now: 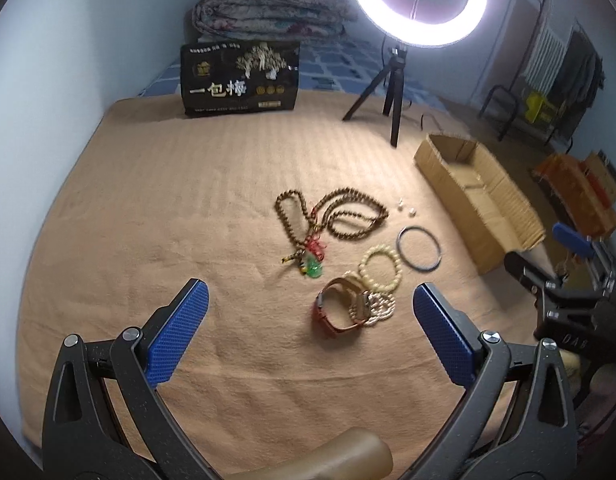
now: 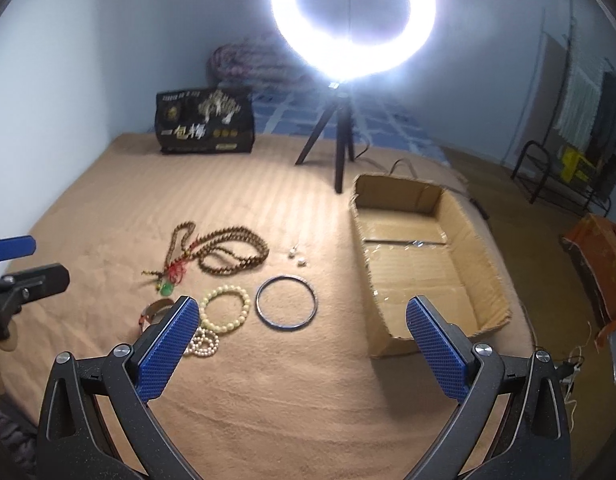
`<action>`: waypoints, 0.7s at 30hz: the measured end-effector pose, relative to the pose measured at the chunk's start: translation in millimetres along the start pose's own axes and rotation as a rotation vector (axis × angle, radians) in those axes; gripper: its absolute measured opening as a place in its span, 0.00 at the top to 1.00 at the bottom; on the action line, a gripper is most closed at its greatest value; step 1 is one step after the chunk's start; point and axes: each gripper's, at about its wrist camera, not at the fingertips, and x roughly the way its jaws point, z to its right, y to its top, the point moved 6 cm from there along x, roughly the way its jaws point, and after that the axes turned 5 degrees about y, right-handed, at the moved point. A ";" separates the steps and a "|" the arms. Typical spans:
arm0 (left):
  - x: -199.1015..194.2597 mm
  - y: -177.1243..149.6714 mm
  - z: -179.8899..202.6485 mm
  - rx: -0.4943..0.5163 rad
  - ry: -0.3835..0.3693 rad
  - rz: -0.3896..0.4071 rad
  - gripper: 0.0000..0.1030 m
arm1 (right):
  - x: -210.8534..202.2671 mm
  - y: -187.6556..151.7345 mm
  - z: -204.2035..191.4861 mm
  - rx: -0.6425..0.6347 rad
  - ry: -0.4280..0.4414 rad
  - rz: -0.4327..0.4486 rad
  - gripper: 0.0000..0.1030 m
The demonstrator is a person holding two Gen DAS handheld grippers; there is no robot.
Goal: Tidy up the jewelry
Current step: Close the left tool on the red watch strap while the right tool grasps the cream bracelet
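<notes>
Jewelry lies on a tan blanket (image 1: 147, 220). A long brown bead necklace (image 1: 348, 216) with a red tassel and green pendant (image 1: 314, 268) lies farthest. Nearer are a cream bead bracelet (image 1: 380, 266), a dark bangle (image 1: 419, 248), a red-strapped watch (image 1: 336, 316), a pearl strand (image 1: 382, 308) and small white earrings (image 1: 406, 207). My left gripper (image 1: 310, 300) is open above the watch. My right gripper (image 2: 301, 316) is open above the bangle (image 2: 286, 302), beside the cream bracelet (image 2: 225, 308) and necklace (image 2: 227, 254). An open cardboard box (image 2: 420, 264) stands right of it.
A ring light on a black tripod (image 2: 340, 140) stands behind the box. A black printed bag (image 1: 239, 80) and a folded quilt (image 1: 267, 12) sit at the back by the wall. The bed edge drops to the floor on the right (image 2: 528, 240).
</notes>
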 end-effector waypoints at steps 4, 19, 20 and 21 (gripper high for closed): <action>19.1 -4.4 5.7 0.054 0.034 -0.023 0.00 | 19.8 -4.8 0.5 0.015 0.054 -0.076 0.00; 73.2 -26.5 16.0 0.073 0.034 -0.175 0.09 | 86.2 -22.3 -16.1 0.218 0.295 -0.381 0.55; 75.2 -27.3 15.8 0.068 0.030 -0.186 0.15 | 88.6 -23.2 -17.5 0.224 0.301 -0.392 0.60; 77.7 -28.3 14.7 0.060 0.030 -0.197 0.21 | 92.3 -24.9 -19.6 0.231 0.306 -0.404 0.63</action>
